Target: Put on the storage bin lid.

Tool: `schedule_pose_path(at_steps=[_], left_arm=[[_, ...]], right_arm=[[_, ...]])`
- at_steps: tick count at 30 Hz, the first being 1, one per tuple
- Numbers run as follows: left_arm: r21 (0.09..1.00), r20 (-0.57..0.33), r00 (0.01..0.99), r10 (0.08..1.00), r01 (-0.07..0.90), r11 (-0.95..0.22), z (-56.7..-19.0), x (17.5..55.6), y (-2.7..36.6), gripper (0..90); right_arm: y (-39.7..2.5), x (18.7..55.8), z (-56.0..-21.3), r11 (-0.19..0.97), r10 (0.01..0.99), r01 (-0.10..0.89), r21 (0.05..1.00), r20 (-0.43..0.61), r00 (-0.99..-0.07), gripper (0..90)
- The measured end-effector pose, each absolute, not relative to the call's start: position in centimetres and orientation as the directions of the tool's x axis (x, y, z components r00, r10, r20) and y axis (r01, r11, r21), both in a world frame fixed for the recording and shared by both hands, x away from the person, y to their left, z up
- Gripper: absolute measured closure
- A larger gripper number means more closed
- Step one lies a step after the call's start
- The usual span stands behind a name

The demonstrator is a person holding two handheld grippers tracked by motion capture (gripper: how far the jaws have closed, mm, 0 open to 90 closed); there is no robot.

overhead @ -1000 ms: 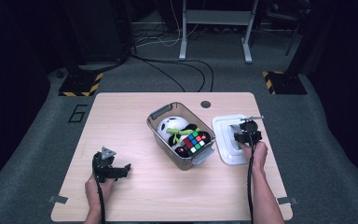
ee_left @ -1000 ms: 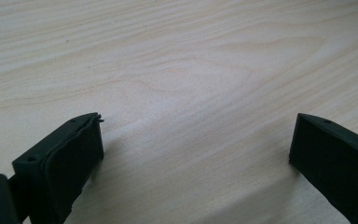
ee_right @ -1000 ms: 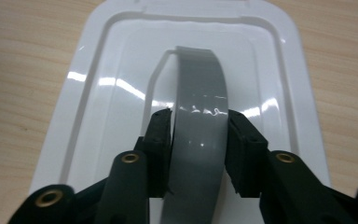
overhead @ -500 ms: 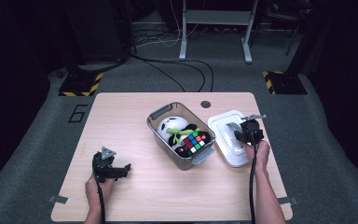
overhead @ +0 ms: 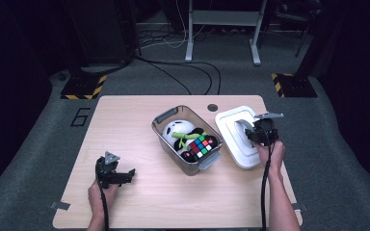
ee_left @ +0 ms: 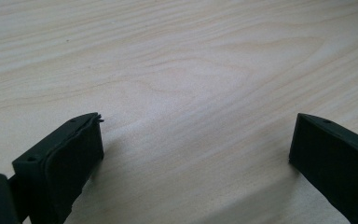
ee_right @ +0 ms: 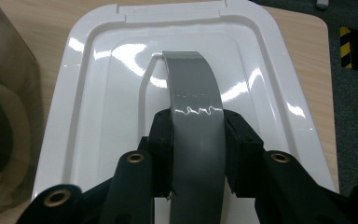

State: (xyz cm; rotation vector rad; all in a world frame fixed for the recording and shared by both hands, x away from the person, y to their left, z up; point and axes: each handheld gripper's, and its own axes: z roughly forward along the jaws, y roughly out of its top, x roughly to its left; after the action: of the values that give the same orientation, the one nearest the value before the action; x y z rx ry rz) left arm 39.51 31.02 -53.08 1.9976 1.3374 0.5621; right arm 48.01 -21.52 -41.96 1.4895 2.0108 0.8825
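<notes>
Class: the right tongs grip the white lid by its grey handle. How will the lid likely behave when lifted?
The white lid looks like rigid moulded plastic, so probably stiff and light. Its grey handle looks glossy, so it may slip or swing in the right tongs.

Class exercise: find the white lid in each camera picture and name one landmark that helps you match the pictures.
High view: white lid lies right of centre, beside the bin.
Left gripper view: bare tabletop between open jaws.
Right gripper view: lid centre frame, right claw shut on its grey handle.
Shared landmark: the wooden tabletop.
</notes>
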Motion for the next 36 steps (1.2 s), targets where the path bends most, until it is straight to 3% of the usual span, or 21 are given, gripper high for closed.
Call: schedule_pose_path(at_steps=[22, 36], left_arm=[[0.725, -0.009, 0.381, 0.925, 0.639, -0.256, -53.1, 39.5, 31.0, 2.6], [0.724, -0.009, 0.381, 0.924, 0.64, -0.257, -53.1, 39.5, 31.0, 2.6]], right_arm=[[-20.1, 47.1, -36.0, 0.186, 0.951, 0.599, 0.779, 0.011, -0.31, 67.1], [-16.9, 46.5, -33.0, 0.197, 0.921, 0.56, 0.805, 0.044, -0.387, 67.1]])
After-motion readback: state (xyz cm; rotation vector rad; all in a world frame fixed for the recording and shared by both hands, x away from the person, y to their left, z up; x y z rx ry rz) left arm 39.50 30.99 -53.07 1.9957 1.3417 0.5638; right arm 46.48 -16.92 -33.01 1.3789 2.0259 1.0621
